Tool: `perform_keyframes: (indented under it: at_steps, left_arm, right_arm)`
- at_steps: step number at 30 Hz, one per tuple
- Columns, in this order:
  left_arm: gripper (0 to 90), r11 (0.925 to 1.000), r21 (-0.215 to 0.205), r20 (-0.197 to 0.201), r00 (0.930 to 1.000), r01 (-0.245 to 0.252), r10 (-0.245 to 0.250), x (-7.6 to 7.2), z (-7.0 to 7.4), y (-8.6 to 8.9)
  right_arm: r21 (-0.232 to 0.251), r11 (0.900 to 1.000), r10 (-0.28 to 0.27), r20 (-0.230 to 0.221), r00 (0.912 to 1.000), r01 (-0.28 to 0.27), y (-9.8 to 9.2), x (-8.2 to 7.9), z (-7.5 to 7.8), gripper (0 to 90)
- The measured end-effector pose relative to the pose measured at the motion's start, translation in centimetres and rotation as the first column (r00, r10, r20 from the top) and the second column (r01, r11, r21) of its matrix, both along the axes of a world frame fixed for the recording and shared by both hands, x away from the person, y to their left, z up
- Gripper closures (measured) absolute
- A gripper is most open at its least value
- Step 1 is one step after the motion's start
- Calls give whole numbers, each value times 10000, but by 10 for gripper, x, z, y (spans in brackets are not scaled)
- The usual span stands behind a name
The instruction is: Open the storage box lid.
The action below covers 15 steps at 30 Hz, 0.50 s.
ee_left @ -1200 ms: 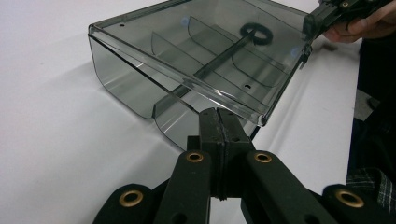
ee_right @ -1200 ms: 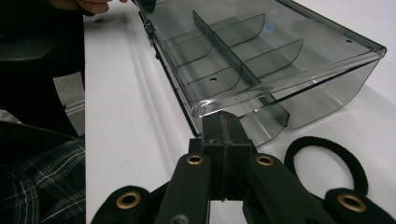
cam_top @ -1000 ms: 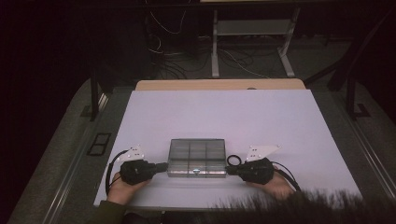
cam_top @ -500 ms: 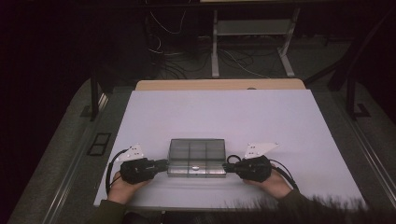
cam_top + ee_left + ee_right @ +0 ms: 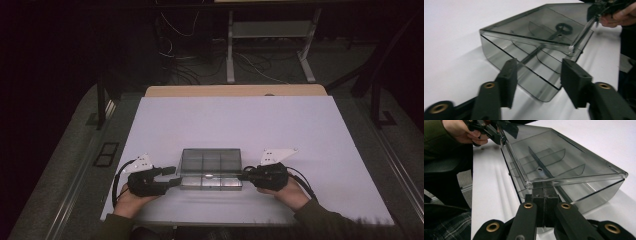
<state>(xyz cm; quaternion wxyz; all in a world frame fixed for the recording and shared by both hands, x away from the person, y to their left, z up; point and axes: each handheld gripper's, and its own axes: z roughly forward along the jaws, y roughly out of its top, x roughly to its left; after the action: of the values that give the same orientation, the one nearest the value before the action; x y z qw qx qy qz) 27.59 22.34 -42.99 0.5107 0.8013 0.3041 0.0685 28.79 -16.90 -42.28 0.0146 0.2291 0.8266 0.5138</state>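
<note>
**Smoky plastic box, lid lifted at one end**

Smoked clear plastic forms the compartment box, set at the near edge of the white table. At the box's right end, the lid edge is pinched by the closed right gripper; at its left end, the left gripper has just been opening, nothing pressed between its jaws; the raised lid should be kept level; curved dividers are seen inside.
</note>
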Motion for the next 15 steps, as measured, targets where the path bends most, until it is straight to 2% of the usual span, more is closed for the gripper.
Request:
perform_keyframes:
  at_steps: [5,9,15]
  left_arm:
    - [307,9996,-25,139,9996,-265,266,1,0,0]
    - [254,9993,-123,202,9991,-365,367,1,0,-2]
    - [170,9985,-24,252,9982,-543,543,2,-1,-4]
  right_arm:
    - [37,9999,98,-10,10000,-98,5,3,1,886]
    - [149,9998,144,3,9999,-144,8,5,3,886]
    - [228,9995,216,42,9998,-216,13,7,6,886]
